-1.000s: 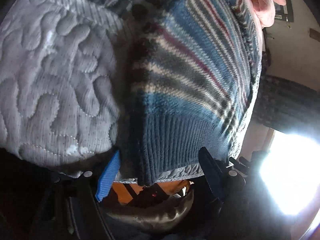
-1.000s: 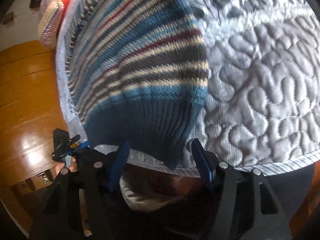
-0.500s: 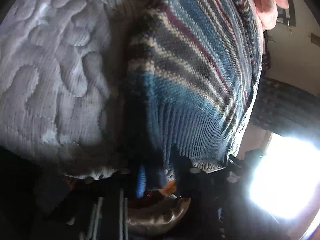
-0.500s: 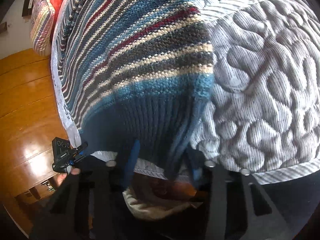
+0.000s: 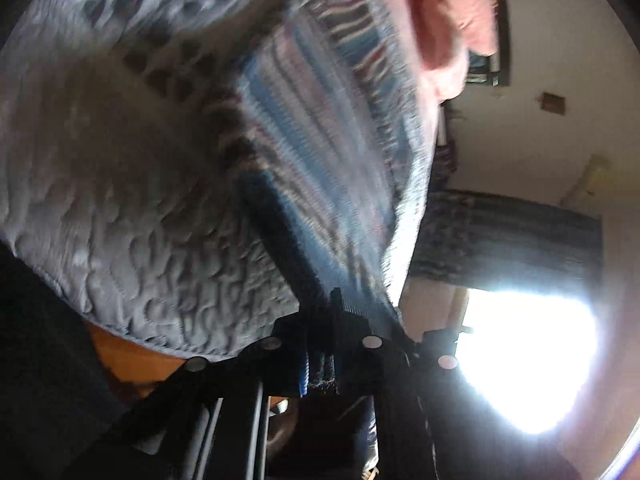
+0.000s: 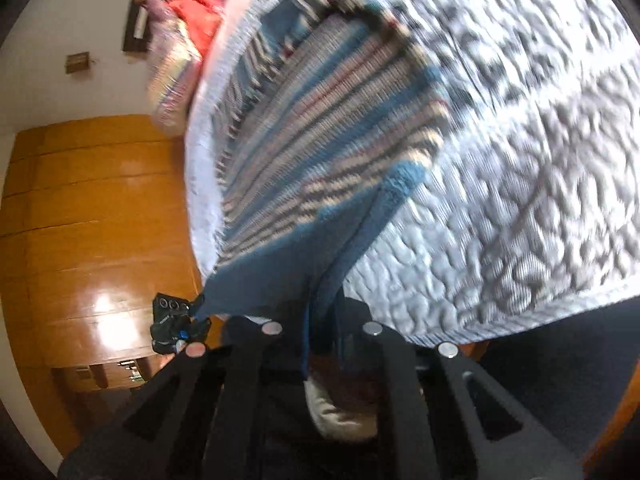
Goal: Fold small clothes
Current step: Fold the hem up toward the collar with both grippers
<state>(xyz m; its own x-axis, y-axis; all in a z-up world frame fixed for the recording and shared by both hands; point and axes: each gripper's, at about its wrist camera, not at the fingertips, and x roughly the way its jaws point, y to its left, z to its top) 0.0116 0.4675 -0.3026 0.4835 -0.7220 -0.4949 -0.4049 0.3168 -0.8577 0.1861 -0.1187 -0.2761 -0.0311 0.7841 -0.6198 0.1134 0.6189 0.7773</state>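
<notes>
A small knitted sweater (image 5: 320,152) with blue, cream, grey and red stripes lies on a grey quilted bed cover (image 5: 120,184). Its dark blue ribbed hem is lifted off the bed at the near edge. My left gripper (image 5: 320,364) is shut on one corner of that hem. In the right wrist view the same sweater (image 6: 328,128) stretches up from my right gripper (image 6: 324,344), which is shut on the other hem corner. The left gripper (image 6: 176,320) also shows there, small, holding the hem's far corner. Both views are motion-blurred.
The bed cover (image 6: 520,160) ends in a piped edge close to both grippers. Pink and red bedding (image 5: 452,20) is piled at the far end. A wooden floor (image 6: 80,220) lies to the left, and a bright window (image 5: 528,360) with a dark curtain to the right.
Both grippers went from open around the hem to shut on it. They have since risen and pulled back, lifting the hem off the bed edge.
</notes>
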